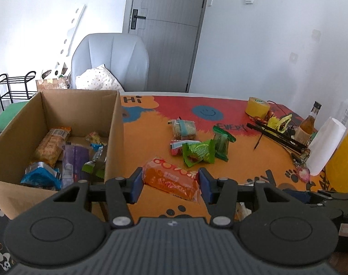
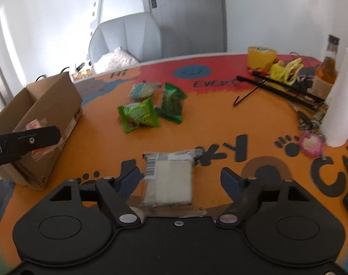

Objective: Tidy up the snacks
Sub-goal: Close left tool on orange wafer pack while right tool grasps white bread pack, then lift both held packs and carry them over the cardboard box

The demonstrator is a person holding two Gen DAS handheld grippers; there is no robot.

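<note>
In the left wrist view my left gripper (image 1: 170, 184) is shut on an orange snack packet (image 1: 171, 178), held beside the open cardboard box (image 1: 115, 123), which holds several snacks. Green packets (image 1: 199, 152) and a biscuit pack (image 1: 183, 129) lie on the orange table beyond. In the right wrist view my right gripper (image 2: 182, 178) is open, its fingers either side of a white wafer pack (image 2: 169, 180) that lies on the table. The green packets (image 2: 139, 114) and the box (image 2: 47, 105) show farther off. The left gripper's body (image 2: 25, 142) reaches in at the left.
At the table's right stand a yellow tape roll (image 1: 257, 107), a brown bottle (image 1: 309, 121), a white paper roll (image 1: 325, 146), black sticks (image 1: 277, 136) and a pink trinket (image 2: 310, 145). A grey chair (image 1: 109, 61) stands behind the table.
</note>
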